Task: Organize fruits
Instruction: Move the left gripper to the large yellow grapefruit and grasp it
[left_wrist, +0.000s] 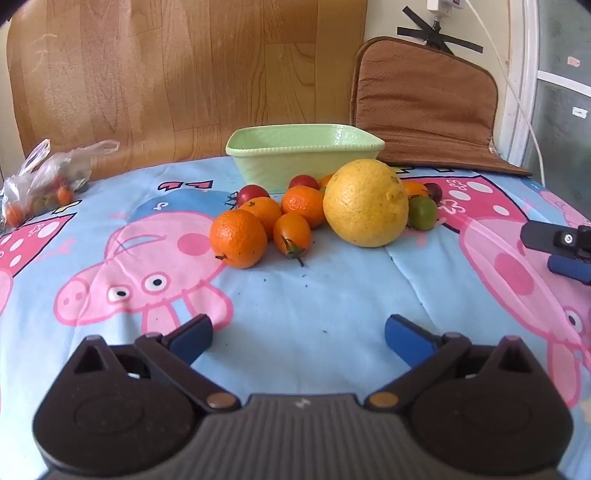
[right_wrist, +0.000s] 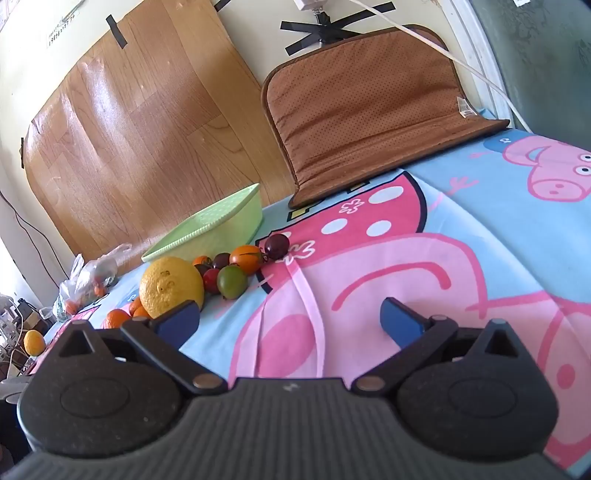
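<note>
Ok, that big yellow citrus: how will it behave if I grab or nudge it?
The big yellow citrus is round, so it will probably roll if nudged. It looks heavy, and nearly fills the open left gripper. Small tomatoes crowd it; they may scatter.

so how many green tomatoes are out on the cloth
1. The green tomato lies just right of the big yellow citrus, at the right end of the fruit pile in front of the bowl. Others may be hidden behind the pile.

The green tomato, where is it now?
In the left wrist view, the green tomato lies on the cloth, right of the big yellow fruit, touching it, with a dark tomato behind.
</note>
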